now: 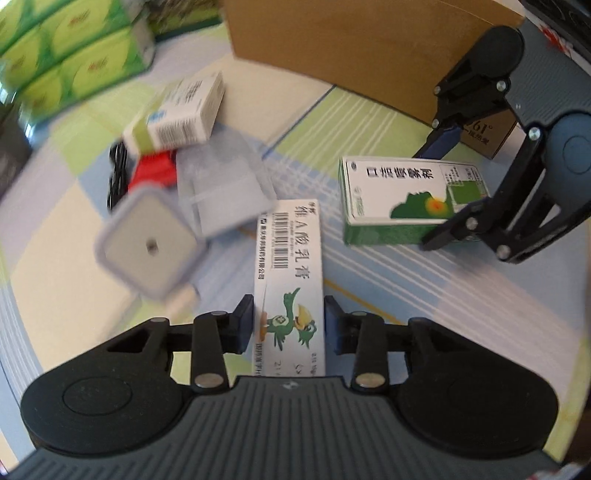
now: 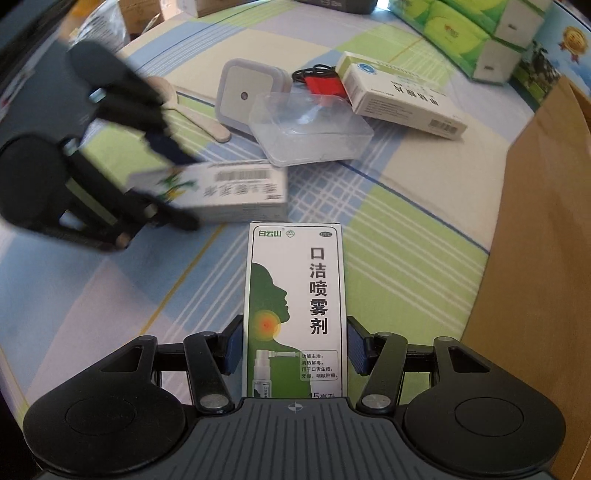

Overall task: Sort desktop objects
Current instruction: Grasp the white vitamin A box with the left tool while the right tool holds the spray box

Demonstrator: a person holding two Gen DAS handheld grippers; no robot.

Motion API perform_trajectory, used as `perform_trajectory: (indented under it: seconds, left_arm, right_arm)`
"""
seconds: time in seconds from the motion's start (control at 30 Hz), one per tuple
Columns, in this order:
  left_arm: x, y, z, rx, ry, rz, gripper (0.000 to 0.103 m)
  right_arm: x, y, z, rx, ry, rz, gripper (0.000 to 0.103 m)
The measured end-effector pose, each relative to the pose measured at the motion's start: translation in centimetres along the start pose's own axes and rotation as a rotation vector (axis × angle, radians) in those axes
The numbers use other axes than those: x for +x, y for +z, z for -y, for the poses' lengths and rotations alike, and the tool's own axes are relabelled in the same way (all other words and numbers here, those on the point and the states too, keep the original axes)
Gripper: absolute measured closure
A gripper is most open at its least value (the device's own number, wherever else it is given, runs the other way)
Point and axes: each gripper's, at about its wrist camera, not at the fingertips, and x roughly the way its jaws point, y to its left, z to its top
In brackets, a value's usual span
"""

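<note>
My left gripper [image 1: 290,321] is shut on a long white ointment box [image 1: 288,266] printed with a green bird; the box sticks out forward between the blue pads. In the right wrist view that gripper [image 2: 181,184] and the ointment box [image 2: 225,192] are blurred at the left. My right gripper [image 2: 295,343] is shut on a white-and-green mouth spray box [image 2: 295,295]. From the left wrist view the right gripper [image 1: 443,188] clamps the spray box [image 1: 402,199] at its right end. Whether either box is off the cloth I cannot tell.
On the checked tablecloth [image 2: 388,258] lie a square white night-light [image 2: 247,96], a clear plastic case [image 2: 310,133], a white-green medicine box [image 2: 402,99], a red-and-black item [image 2: 325,83] and a wooden spoon [image 2: 199,118]. A brown cardboard box [image 2: 535,221] stands right; green tissue packs [image 2: 461,29] behind.
</note>
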Motion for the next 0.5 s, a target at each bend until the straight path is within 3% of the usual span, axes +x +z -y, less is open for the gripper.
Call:
perform_trajectory:
  seconds: [0.23, 0.5]
  left_arm:
    - [-1.6, -2.8, 2.6, -0.211, 0.005, -0.044, 0.07]
    - [-1.7, -2.9, 3.9, -0.288, 0.096, 0.003, 0.065]
  right_arm:
    - [-0.6, -0.9, -1.0, 0.052, 0.004, -0.001, 0.05]
    - [-0.4, -0.4, -1.1, 0.069, -0.002, 0.018, 0.05]
